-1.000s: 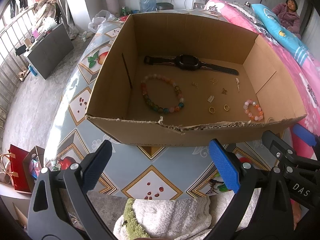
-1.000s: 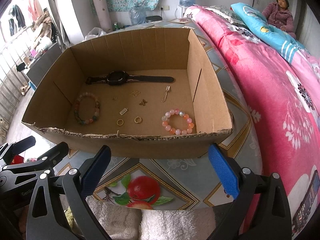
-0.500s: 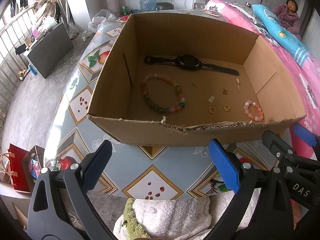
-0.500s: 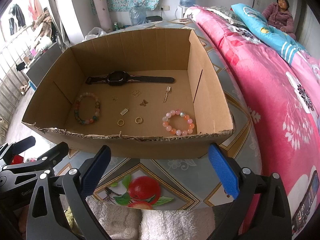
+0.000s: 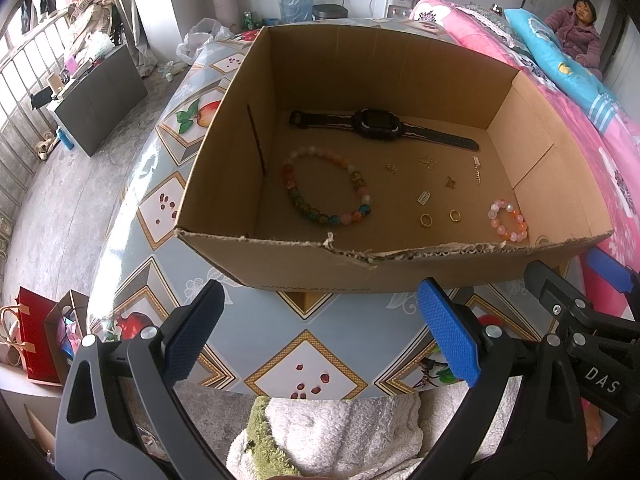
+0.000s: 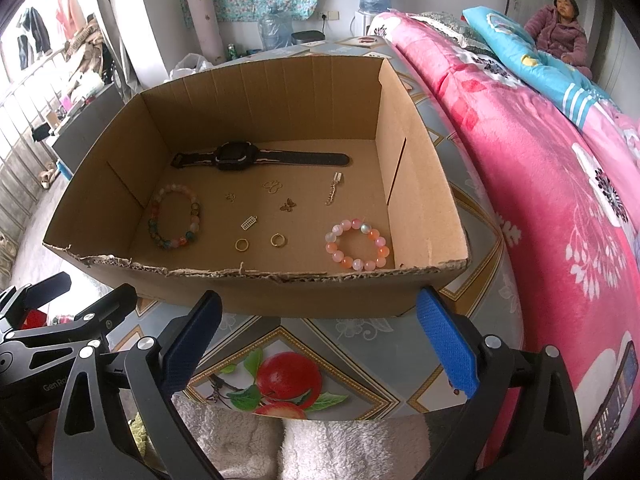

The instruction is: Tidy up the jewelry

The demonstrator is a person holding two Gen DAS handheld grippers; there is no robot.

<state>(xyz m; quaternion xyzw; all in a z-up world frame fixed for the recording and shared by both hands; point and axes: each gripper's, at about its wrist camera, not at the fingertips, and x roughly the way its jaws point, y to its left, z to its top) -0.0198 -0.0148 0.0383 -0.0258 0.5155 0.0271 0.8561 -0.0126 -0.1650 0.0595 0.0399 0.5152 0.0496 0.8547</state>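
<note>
An open cardboard box (image 5: 304, 268) (image 6: 280, 296) stands on the patterned table. On its floor lie a black watch (image 5: 376, 124) (image 6: 236, 156), a large multicoloured bead bracelet (image 5: 324, 184) (image 6: 174, 220), a small pink bead bracelet (image 5: 508, 226) (image 6: 358, 246), two gold rings (image 5: 426, 220) (image 6: 241, 245), and several small charms (image 5: 424, 198) (image 6: 288, 205). My left gripper (image 5: 320, 332) and right gripper (image 6: 320, 336) both hang open in front of the box's near wall, holding nothing.
The table (image 5: 160, 216) carries a fruit-print cloth. A pink bed (image 6: 540, 184) runs along the right, with a person (image 6: 560, 28) sitting at its far end. White fleece fabric (image 5: 340, 432) lies below the grippers. A grey cabinet (image 5: 96, 96) and bags stand on the left floor.
</note>
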